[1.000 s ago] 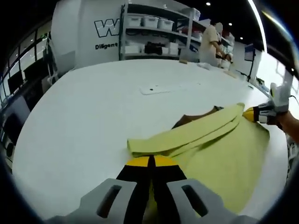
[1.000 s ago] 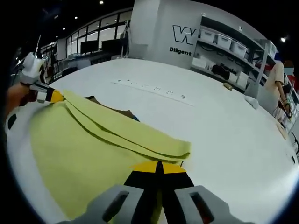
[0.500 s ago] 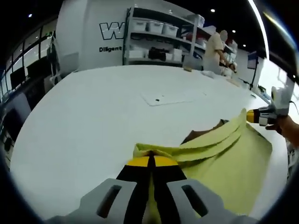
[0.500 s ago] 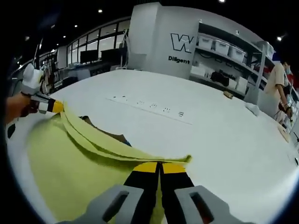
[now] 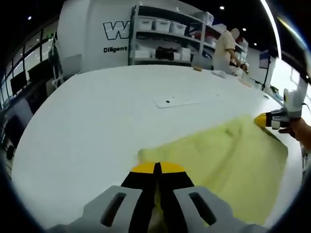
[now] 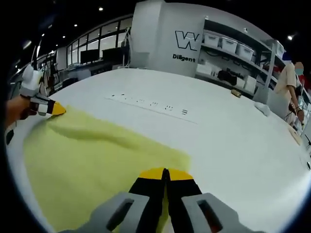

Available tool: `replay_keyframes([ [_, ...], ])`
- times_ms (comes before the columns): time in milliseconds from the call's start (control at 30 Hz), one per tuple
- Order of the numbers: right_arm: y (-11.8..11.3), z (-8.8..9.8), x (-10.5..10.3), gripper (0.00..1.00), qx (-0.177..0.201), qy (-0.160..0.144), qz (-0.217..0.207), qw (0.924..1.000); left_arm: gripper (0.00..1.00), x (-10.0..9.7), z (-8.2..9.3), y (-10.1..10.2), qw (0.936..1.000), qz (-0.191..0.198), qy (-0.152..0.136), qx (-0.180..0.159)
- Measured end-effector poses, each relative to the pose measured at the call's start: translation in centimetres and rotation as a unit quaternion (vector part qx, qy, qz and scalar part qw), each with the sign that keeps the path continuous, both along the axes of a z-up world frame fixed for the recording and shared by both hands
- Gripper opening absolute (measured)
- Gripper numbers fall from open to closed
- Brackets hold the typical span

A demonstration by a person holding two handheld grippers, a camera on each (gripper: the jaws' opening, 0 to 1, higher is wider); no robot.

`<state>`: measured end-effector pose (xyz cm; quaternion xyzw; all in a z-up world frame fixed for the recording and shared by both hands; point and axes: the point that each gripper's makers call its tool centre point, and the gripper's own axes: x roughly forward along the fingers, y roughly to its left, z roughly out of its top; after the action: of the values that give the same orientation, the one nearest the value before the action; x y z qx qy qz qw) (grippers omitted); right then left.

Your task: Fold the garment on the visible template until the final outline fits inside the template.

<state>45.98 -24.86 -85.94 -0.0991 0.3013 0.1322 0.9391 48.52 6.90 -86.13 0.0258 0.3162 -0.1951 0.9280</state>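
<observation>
On the big white round table [image 5: 97, 111] lies the soft yellow-green cloth garment [image 5: 228, 165], spread out flat and a bit blurry. My left gripper [image 5: 156, 170] has its two jaws pressed tight together on one corner of the cloth, and my right gripper [image 6: 165, 175] is pinched on the other corner the same way. In the left gripper view I can see my right gripper far off at the cloth's far corner, with a hand [image 5: 299, 130] behind it. I can't pick out the template under the cloth, so I can't tell if the edges fit it. I think this fold is being laid down now. Things could go wrong: if I pull one corner harder than the other, the cloth could go down crooked or bunch up. If I let go too high, the edge could flop back. The cloth also sits near the table edge, so a tug could drag it off.
</observation>
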Motion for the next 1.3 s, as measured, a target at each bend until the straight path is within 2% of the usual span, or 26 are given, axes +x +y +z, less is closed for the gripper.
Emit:
replay_keyframes([
  [233,0.1,0.0,-0.2,0.00,0.000,0.004,0.000,1.0000,0.00,0.0,0.3,-0.1,1.0000,0.001,-0.003,-0.001],
  [367,0.5,0.3,-0.3,0.00,0.000,-0.001,0.003,1.0000,0.00,-0.3,1.2,-0.8,0.9999,-0.002,-0.011,-0.009],
  [467,0.8,0.6,-0.2,0.00,-0.001,-0.005,0.007,1.0000,0.00,-0.3,1.8,-1.7,0.9997,-0.012,-0.018,-0.011],
  [567,1.1,1.0,-0.3,0.00,0.001,-0.008,0.010,0.9999,0.00,-0.4,2.3,-3.1,0.9985,-0.045,-0.030,-0.010],
  [633,1.2,1.1,-0.3,0.00,0.001,-0.009,0.012,0.9999,0.05,-0.4,2.5,-3.8,0.9972,-0.066,-0.034,-0.010],
  [767,1.2,1.2,-0.4,0.00,-0.001,-0.011,0.013,0.9999,0.19,-0.4,2.6,-4.8,0.9960,-0.081,-0.034,-0.016],
  [867,1.1,1.3,-0.4,0.00,0.000,-0.012,0.011,0.9999,0.24,-0.6,2.6,-6.1,0.9938,-0.104,-0.033,-0.020],
  [1067,1.6,1.0,-0.7,0.00,0.003,-0.010,0.015,0.9998,0.20,-0.2,2.8,-8.5,0.9894,-0.139,-0.041,-0.015],
  [1300,1.9,0.8,-0.8,0.00,0.005,-0.008,0.018,0.9998,0.18,0.3,1.6,-9.5,0.9869,-0.159,-0.026,0.005],
])
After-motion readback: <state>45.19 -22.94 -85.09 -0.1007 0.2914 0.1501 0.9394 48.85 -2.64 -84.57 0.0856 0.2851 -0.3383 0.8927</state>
